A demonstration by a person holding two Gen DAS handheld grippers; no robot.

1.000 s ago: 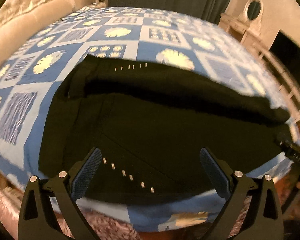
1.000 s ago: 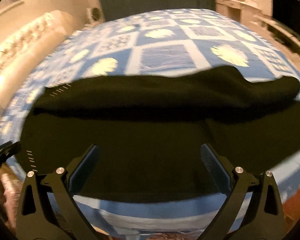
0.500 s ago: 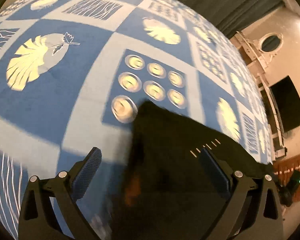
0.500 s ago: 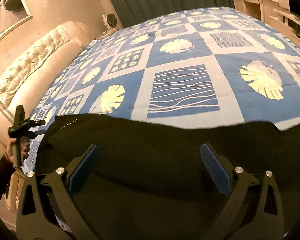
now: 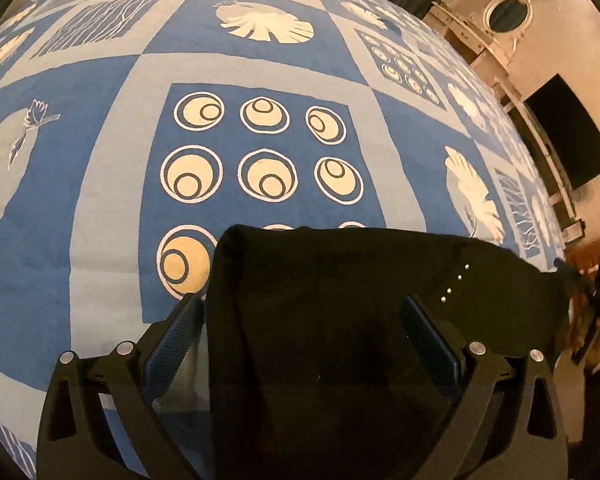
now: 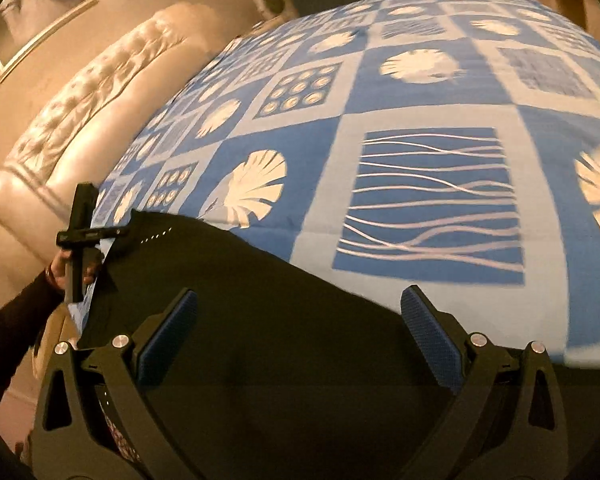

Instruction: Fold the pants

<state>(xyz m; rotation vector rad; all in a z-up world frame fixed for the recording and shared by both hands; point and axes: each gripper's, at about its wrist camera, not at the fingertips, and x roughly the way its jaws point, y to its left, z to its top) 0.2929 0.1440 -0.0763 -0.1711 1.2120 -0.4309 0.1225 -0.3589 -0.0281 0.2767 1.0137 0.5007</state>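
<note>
Black pants [image 5: 340, 272] lie folded on a blue patterned bedspread [image 5: 100, 160]. In the left wrist view my left gripper [image 5: 300, 300] is open over the pants' far left corner, with its left finger [image 5: 172, 336] just off the cloth edge. A short row of white stitches [image 5: 456, 280] shows beside the right finger. In the right wrist view my right gripper [image 6: 300, 292] is also open, low over the pants [image 6: 280, 264] near their far edge. From there the left gripper [image 6: 80, 236] appears at the pants' left corner, held by a hand in a dark sleeve.
The bedspread [image 6: 420, 92] stretches wide beyond the pants. A tufted cream headboard [image 6: 80, 100] runs along the left and a framed picture [image 6: 32, 0] hangs above it. A dark screen [image 5: 568, 132] and a round mirror [image 5: 506, 8] stand past the bed's right side.
Both grippers have moved forward over the pants toward their far edge, the left one ending at the far left corner. Both stayed open throughout.
</note>
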